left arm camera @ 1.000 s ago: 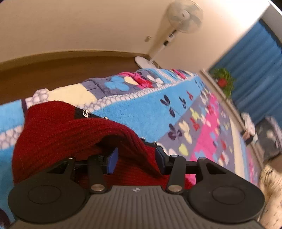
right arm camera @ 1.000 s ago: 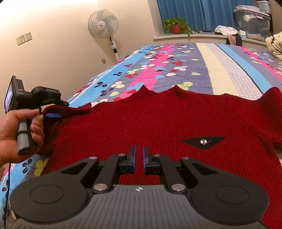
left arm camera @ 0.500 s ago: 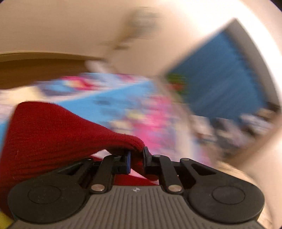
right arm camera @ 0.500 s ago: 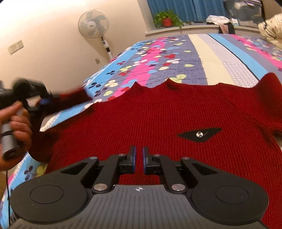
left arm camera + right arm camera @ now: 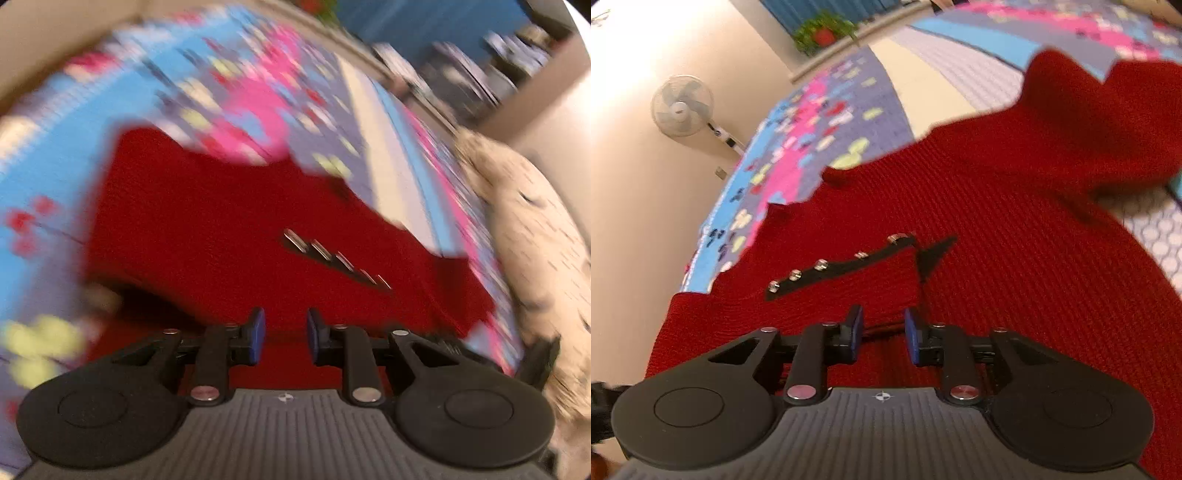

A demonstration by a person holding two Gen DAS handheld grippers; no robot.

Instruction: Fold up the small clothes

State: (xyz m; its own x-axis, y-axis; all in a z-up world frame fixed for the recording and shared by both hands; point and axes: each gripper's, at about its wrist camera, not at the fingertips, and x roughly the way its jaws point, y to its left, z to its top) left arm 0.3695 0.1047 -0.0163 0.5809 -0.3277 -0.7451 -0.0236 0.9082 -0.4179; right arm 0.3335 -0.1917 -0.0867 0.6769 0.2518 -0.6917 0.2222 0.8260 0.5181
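Fingers of both grippers parted, poised low over red sweater (image 5: 997,206).

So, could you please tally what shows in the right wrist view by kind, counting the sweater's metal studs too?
Dark red knitted sweater: 1
Round metal studs on its black trim: 5
White standing fan: 1
Green potted plant in a red pot: 1
Black hand-held gripper, open: 1
Total: 9

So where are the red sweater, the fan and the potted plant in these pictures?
Red sweater (image 5: 1015,236): right wrist view, on its knitted front.
Fan (image 5: 682,106): right wrist view, on the round head.
Potted plant (image 5: 823,31): right wrist view, on the leaves above the red pot.
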